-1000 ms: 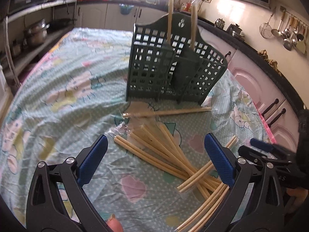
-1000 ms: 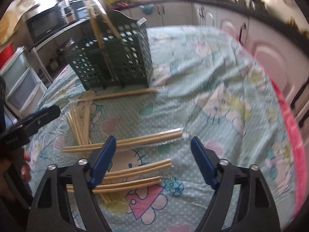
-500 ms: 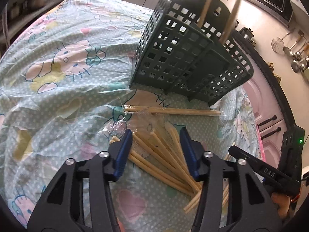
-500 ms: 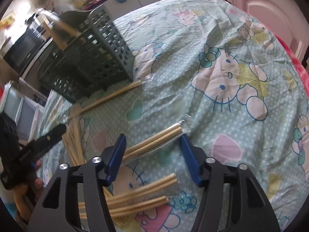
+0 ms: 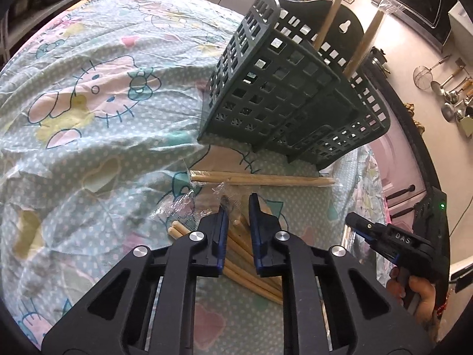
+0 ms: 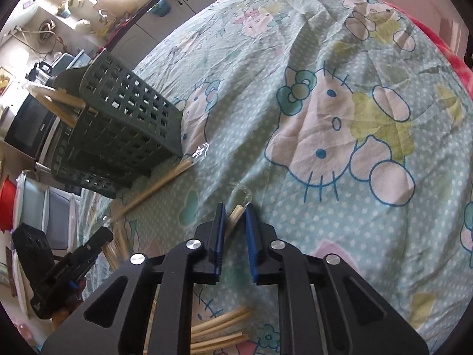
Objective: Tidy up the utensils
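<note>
Now both grippers, left (image 5: 238,217) and right (image 6: 234,220), have jaws nearly closed around chopsticks (image 6: 235,216) lying on the tabletop (image 6: 325,177), so each should pinch firmly before lifting toward the basket (image 5: 283,94).

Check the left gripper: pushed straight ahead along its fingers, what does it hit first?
Probably the wrapped chopstick pair already between the left gripper fingers. Beyond it lies the single wrapped pair, then the green basket. Depth is unclear.
</note>
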Motion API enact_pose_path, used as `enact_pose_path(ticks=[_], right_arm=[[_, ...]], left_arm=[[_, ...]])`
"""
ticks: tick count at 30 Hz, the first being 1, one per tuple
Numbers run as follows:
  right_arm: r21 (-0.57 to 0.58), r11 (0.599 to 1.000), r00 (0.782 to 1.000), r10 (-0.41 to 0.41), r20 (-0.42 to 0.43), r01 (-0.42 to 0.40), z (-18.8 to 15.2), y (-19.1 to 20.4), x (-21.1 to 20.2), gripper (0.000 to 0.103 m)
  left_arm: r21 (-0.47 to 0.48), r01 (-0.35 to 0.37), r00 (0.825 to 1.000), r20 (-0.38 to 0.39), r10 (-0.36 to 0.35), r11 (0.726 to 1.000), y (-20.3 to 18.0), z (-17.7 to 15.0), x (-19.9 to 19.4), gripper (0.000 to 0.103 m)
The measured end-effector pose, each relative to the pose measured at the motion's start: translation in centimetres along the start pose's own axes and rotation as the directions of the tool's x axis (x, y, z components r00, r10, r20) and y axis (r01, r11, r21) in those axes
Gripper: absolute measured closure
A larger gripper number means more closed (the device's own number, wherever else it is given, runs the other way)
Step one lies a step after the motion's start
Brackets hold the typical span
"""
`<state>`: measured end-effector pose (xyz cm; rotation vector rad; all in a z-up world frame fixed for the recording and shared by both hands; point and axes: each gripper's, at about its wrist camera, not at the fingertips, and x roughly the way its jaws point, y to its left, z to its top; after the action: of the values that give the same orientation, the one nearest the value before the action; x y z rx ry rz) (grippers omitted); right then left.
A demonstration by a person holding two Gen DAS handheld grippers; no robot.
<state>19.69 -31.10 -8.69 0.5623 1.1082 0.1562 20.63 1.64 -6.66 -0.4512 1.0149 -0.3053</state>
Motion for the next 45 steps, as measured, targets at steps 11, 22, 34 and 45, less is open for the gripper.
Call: enact_pose_path(ticks=[11, 22, 34, 45], right_arm=[[-0.069, 0.996, 0.996, 0.064, 0.062, -0.060, 0.7, 2.4, -2.0, 0.093], [-0.233, 0.967, 0.982, 0.136, 0.134, -0.102, 1.0, 6.2, -6.2, 0.096], [-0.427, 0.897, 0.963, 0.205, 0.173, -0.114, 0.1, 11.6, -9.4, 0.097], [-0.517, 0.850, 0.940, 0.253, 0.231, -0.102, -0.3, 14.5, -12.2, 0.097]], left_arm=[[0.027, 0.054, 0.998, 0.040, -0.055, 0.998, -0.5, 0.7, -2.4, 0.099], [0.135, 0.100, 0.985, 0.124, -0.117, 0.986, -5.8, 2.2, -5.4, 0.100], [0.233, 0.112, 0.971, 0.182, -0.156, 0.966, -10.2, 3.1, -8.2, 0.100], [0.283, 0.104, 0.954, 0.241, -0.176, 0.953, -11.8, 4.0, -11.0, 0.100]])
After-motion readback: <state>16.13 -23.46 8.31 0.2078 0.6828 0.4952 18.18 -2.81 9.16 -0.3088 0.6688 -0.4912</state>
